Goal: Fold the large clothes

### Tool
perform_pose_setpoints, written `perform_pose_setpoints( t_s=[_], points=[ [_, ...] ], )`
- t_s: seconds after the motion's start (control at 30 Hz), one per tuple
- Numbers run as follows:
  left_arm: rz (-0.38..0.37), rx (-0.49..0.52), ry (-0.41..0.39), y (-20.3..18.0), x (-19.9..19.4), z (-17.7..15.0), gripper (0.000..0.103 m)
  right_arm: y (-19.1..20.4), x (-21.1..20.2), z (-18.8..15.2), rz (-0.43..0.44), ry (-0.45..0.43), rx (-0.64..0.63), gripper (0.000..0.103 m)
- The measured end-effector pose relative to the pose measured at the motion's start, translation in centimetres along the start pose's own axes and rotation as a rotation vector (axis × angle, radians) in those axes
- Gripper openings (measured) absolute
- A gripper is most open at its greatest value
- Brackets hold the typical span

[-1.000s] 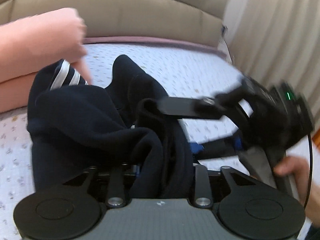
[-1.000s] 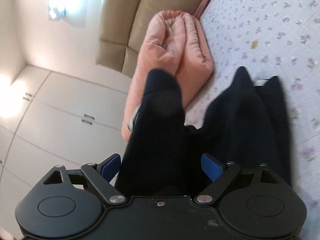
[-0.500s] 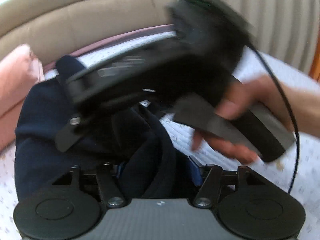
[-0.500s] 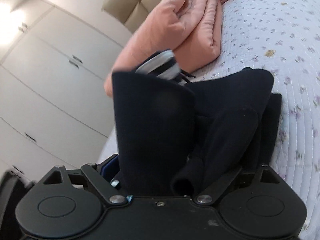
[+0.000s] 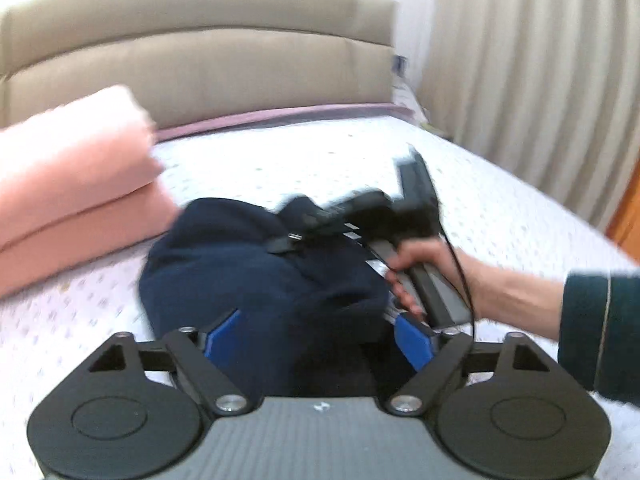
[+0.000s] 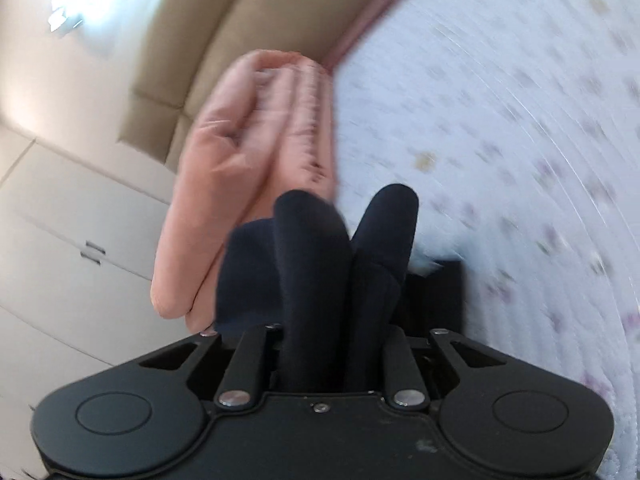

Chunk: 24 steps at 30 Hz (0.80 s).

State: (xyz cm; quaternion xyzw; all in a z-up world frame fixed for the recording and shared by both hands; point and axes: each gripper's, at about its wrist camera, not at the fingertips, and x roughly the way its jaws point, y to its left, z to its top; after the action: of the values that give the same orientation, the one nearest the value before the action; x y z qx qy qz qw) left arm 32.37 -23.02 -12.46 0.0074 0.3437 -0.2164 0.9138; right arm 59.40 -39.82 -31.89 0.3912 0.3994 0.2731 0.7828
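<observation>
A dark navy garment (image 5: 256, 280) lies bunched on the flowered bedspread (image 5: 320, 160). My left gripper (image 5: 316, 332) has its blue pads (image 5: 414, 340) spread wide, with the cloth lying loose between them. My right gripper (image 6: 332, 344) is shut on two thick folds of the navy garment (image 6: 320, 264), which stand up between its fingers. In the left wrist view the right gripper (image 5: 360, 216) rests on the far side of the pile, held by a hand (image 5: 420, 272).
A folded pink blanket (image 5: 68, 184) lies at the left by the beige headboard (image 5: 200, 64); it also shows in the right wrist view (image 6: 248, 168). Curtains (image 5: 520, 60) hang at the right. White wardrobe doors (image 6: 60, 240) stand beyond the bed.
My left gripper has opened and let go of the cloth. My right gripper has closed on the garment and swung down onto the far side of the pile. Both views are motion-blurred.
</observation>
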Motion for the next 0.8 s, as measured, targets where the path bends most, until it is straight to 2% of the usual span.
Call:
perform_pose_setpoints(
  t_s=[0.07, 0.1, 0.13, 0.17, 0.2, 0.23, 0.27, 0.3, 0.37, 0.43, 0.47, 0.5, 0.53, 0.6, 0.67, 0.7, 0.73, 0.8],
  points=[
    [-0.026, -0.073, -0.056, 2.5, -1.2, 0.4, 0.086, -0.9, -0.7, -0.1, 0.019, 0.005, 0.034, 0.029],
    [-0.042, -0.093, -0.119, 3.6, -1.8, 0.0, 0.095, -1.0, -1.3, 0.0, 0.019, 0.007, 0.045, 0.035],
    [-0.030, -0.095, -0.132, 4.8, -1.6, 0.0, 0.102, -1.0, -1.8, 0.0, 0.016, 0.016, 0.054, 0.042],
    [0.011, -0.092, -0.084, 5.3, -0.5, 0.0, 0.101, -0.9, -2.0, 0.0, 0.019, 0.035, 0.072, 0.045],
    [0.046, -0.093, -0.004, 6.0, 0.9, -0.2, 0.094, -0.7, -2.5, 0.1, 0.030, 0.064, 0.098, 0.057],
    [0.037, -0.099, 0.061, 7.5, 2.8, -0.1, 0.090, -0.5, -2.9, -0.1, 0.049, 0.105, 0.111, 0.079],
    [-0.010, -0.122, 0.125, 8.5, 4.2, -0.6, 0.086, 0.0, -3.5, -0.4, 0.055, 0.141, 0.109, 0.089],
    [-0.050, -0.162, 0.178, 9.3, 5.3, -1.3, 0.087, 0.4, -3.8, -0.8, 0.052, 0.184, 0.095, 0.096],
    [-0.084, -0.256, 0.216, 11.0, 6.6, -2.6, 0.095, 1.6, -4.3, -2.0, 0.002, 0.281, 0.032, 0.096],
    [-0.134, -0.314, 0.242, 12.1, 6.7, -3.3, 0.097, 2.5, -4.7, -3.4, -0.071, 0.341, -0.031, 0.096],
    [-0.147, -0.321, 0.257, 12.3, 7.0, -3.6, 0.097, 2.8, -4.9, -4.0, -0.089, 0.327, -0.040, 0.095],
    [-0.155, -0.301, 0.274, 12.1, 7.4, -3.7, 0.099, 3.2, -5.4, -4.4, -0.125, 0.288, -0.046, 0.071],
    [-0.150, -0.261, 0.287, 11.8, 7.7, -3.7, 0.099, 3.8, -6.0, -4.9, -0.145, 0.239, -0.049, 0.025],
    [-0.133, -0.188, 0.294, 10.7, 8.0, -3.5, 0.100, 5.6, -8.3, -5.3, -0.071, 0.148, -0.091, 0.025],
    [-0.143, -0.187, 0.292, 10.8, 7.8, -3.5, 0.101, 6.7, -11.3, -5.3, 0.018, 0.044, -0.133, 0.023],
    [-0.159, -0.203, 0.295, 10.9, 7.8, -3.6, 0.101, 6.1, -12.6, -5.3, 0.015, 0.009, -0.113, 0.021],
    [-0.169, -0.215, 0.311, 10.8, 7.7, -3.8, 0.101, 5.1, -13.1, -5.2, -0.027, 0.006, -0.103, 0.019],
    [-0.182, -0.204, 0.340, 10.5, 8.2, -4.2, 0.100, 2.2, -13.2, -5.0, -0.193, 0.020, -0.074, 0.019]
  ],
)
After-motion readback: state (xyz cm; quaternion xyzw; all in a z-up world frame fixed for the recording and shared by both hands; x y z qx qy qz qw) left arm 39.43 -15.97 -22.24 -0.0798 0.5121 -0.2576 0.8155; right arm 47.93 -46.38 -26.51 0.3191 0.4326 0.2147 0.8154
